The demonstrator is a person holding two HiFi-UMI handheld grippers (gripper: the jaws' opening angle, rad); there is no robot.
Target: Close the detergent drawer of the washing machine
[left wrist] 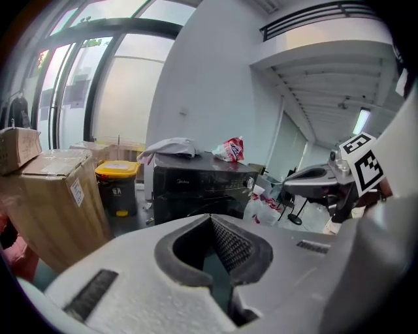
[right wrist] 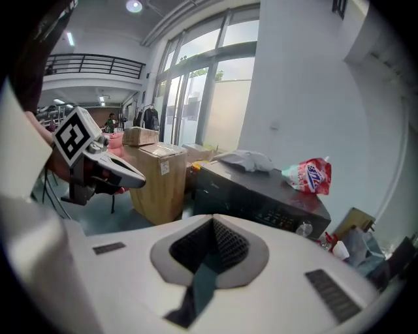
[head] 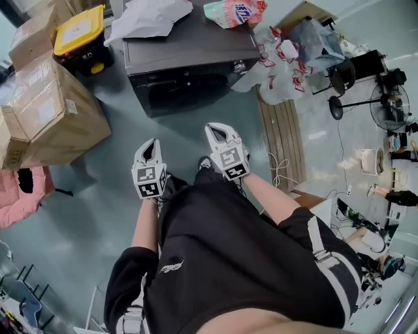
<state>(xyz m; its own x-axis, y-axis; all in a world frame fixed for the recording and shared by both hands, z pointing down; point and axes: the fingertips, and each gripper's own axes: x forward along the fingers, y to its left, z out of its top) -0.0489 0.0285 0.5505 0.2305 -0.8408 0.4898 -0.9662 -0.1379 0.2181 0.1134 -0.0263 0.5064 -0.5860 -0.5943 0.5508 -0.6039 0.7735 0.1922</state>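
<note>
The dark washing machine (head: 186, 62) stands ahead on the floor, a short way beyond both grippers. Its front panel (left wrist: 196, 186) and a round knob (right wrist: 302, 228) show in the gripper views; I cannot make out the detergent drawer's position. My left gripper (head: 152, 145) and right gripper (head: 215, 129) hang side by side in front of the person's body, pointing toward the machine and touching nothing. Both are shut with nothing between the jaws (left wrist: 219, 261) (right wrist: 209, 261). Each gripper also shows in the other's view: the right gripper (left wrist: 313, 179) and the left gripper (right wrist: 108, 169).
A white cloth (head: 147, 18) and a red-and-white detergent bag (head: 232, 12) lie on the machine's top. Cardboard boxes (head: 52, 111) and a yellow-lidded bin (head: 80, 32) stand to its left. Plastic bags (head: 281, 65), a wooden board (head: 281, 134) and a fan (head: 392, 104) are on the right.
</note>
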